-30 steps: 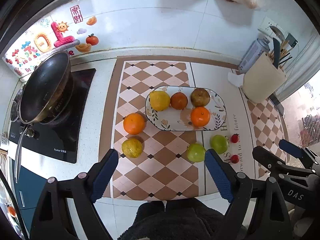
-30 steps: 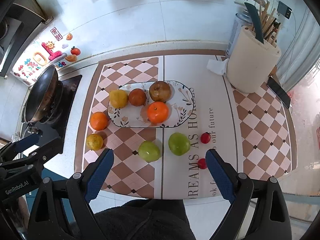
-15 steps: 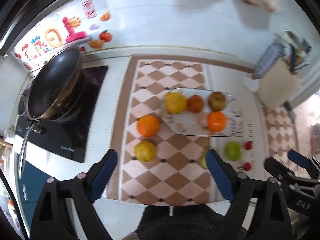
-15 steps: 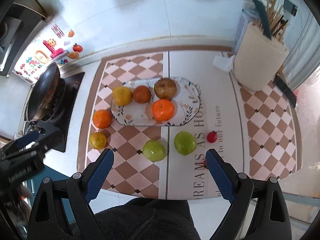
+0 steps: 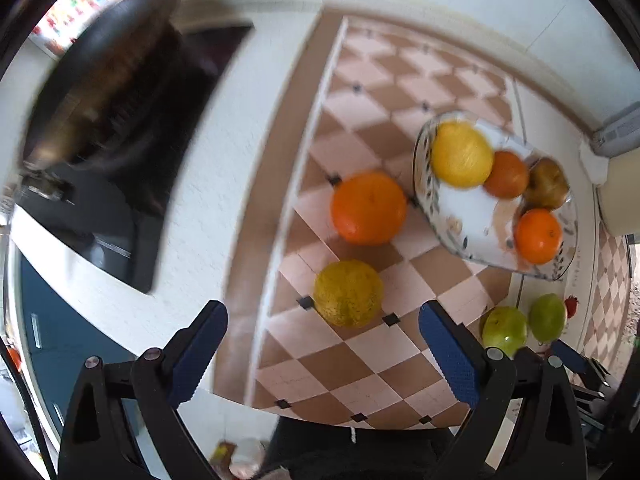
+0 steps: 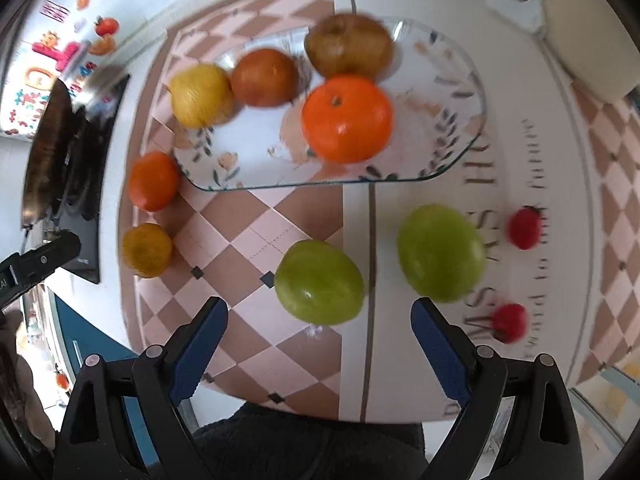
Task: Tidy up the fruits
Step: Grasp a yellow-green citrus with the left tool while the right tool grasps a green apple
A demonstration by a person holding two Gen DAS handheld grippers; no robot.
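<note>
Left tongs point(image 5: 322, 354): spread wide, nothing between the pads, pointing down at the mat point(image 5: 372, 364); the dull yellow citrus point(image 5: 347, 293) lies just beyond the tips, toward 12 o'clock.
Right tongs point(image 6: 318, 346): spread wide, empty; a green apple point(image 6: 319, 282) sits just past the tips at 12 o'clock.
Second green apple point(image 6: 441, 253): beside the first, at its 3 o'clock, apart from it.
Red fruits: two small ones point(image 6: 524, 227) point(image 6: 509, 322) at 3 o'clock of the apples, on the lettered part of the mat.
Plate point(image 6: 452, 80): at 12 o'clock of the apples; it carries a lemon point(image 6: 201, 95), a reddish fruit point(image 6: 264, 77), a brown fruit point(image 6: 349, 45) and an orange point(image 6: 346, 118).
Loose orange point(image 6: 153, 180): on the mat, touching or just beside the plate's 9 o'clock edge.
Dull yellow citrus: at 6 o'clock of the loose orange, near it.
Pan point(image 5: 100, 80): on the stove point(image 5: 116, 236), at 9 o'clock of the mat.
Bench point(image 5: 224, 184): white, bare between stove and mat.
Blur: both views are smeared.
</note>
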